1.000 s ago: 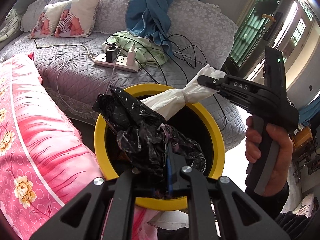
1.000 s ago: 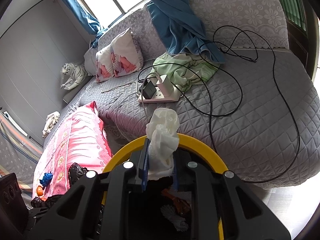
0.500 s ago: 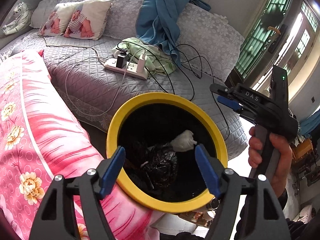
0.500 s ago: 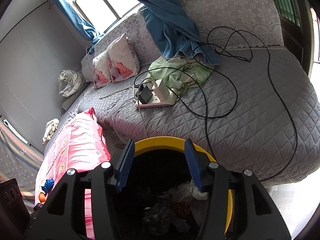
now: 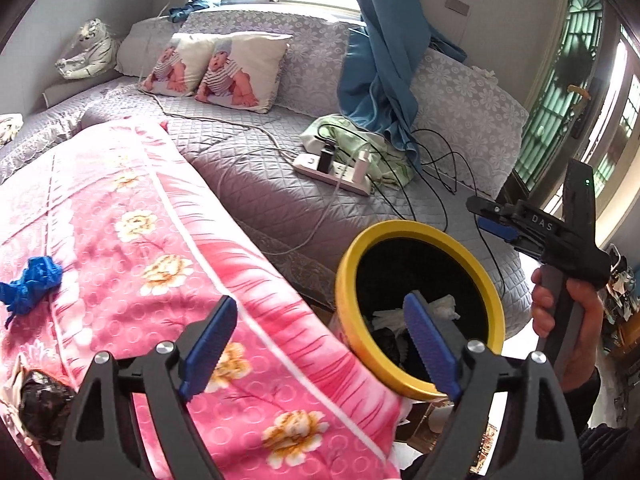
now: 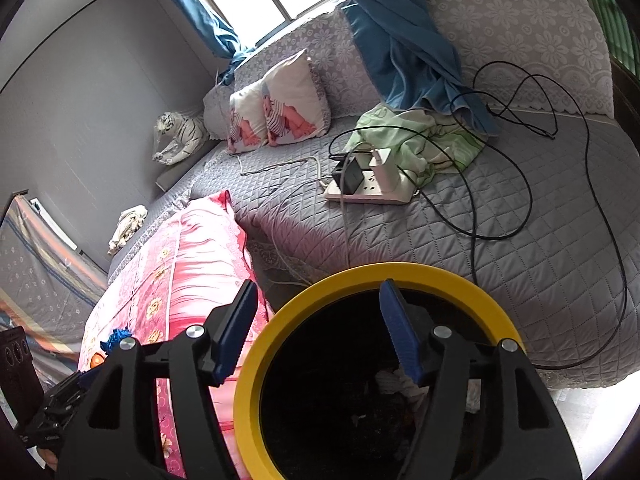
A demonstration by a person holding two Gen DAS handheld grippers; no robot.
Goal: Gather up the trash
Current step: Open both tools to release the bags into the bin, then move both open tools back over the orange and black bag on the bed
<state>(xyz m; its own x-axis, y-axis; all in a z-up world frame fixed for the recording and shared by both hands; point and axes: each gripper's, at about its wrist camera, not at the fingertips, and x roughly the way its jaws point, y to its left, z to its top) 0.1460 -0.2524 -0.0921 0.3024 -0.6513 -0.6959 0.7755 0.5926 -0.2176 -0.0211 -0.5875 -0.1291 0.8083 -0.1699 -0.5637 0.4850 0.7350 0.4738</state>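
Observation:
A yellow-rimmed black bin (image 5: 362,350) stands beside the pink floral quilt (image 5: 160,248); white tissue (image 5: 442,306) and a black bag (image 5: 386,340) lie inside it. The bin also shows in the right wrist view (image 6: 256,364). My left gripper (image 5: 324,340) is open and empty, over the quilt edge and the bin's left rim. My right gripper (image 6: 316,332) is open and empty above the bin; it also shows in the left wrist view (image 5: 490,218). A blue crumpled scrap (image 5: 32,280) and a dark crumpled bag (image 5: 40,404) lie on the quilt.
A grey quilted sofa (image 5: 256,184) holds a white power strip (image 5: 332,170) with black cables (image 6: 520,216), a green cloth (image 6: 416,140), two baby-print cushions (image 5: 216,68) and a blue curtain (image 5: 380,68). A toy tiger (image 5: 88,50) sits at the far left.
Both grippers opened and dropped the black bag and white tissue into the bin. The left gripper then swung left over the pink quilt.

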